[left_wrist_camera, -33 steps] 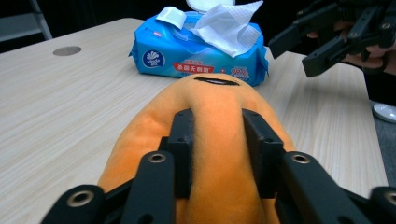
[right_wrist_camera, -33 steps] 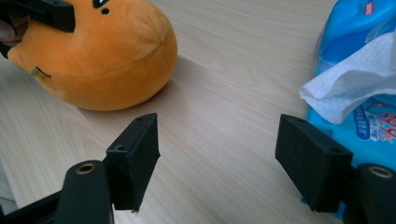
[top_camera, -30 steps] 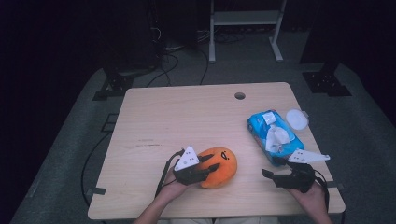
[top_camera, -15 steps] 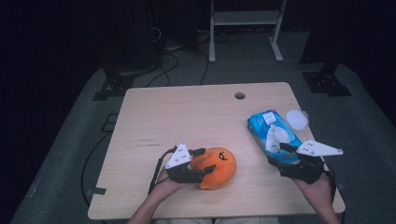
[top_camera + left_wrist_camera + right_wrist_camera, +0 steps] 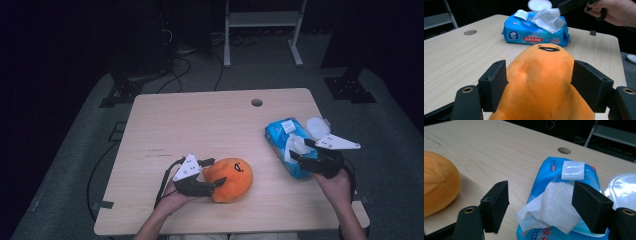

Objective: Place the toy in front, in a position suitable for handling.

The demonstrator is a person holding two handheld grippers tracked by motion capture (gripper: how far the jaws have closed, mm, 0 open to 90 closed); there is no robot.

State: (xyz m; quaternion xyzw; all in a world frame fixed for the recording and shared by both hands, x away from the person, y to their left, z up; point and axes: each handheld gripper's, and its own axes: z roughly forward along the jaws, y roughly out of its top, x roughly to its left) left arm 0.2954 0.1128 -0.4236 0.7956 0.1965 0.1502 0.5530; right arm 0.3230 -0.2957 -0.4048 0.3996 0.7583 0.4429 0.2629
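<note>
Reaching for wipe: the right gripper (image 5: 299,152) has been brought forward onto the blue wet-wipe pack (image 5: 285,137) since a second ago, when it lay short of the pack near the table's front edge.
Right gripper state: jaws spread wide with nothing held; in the right gripper view the pulled-up white wipe (image 5: 551,206) is seen between them, untouched by either pad.
Wipe position: directly ahead of and between the right jaws, standing out of the pack's opening; the pack's round lid (image 5: 622,186) is flipped open to the far right of those jaws.
Left gripper state: the left gripper (image 5: 214,172) is closed partway onto the orange plush toy (image 5: 544,82), both pads pressed against its sides.
Plush position: lodged between the left jaws, resting on the wooden table (image 5: 210,125), its stitched face turned away from the gripper toward the pack.
Change on left: little is noted; the plush has been kept gripped in about the same spot.
Meaning for the work: the approach is judged complete; closing on the wipe and drawing it out is judged the next step, probably for wiping the plush.
</note>
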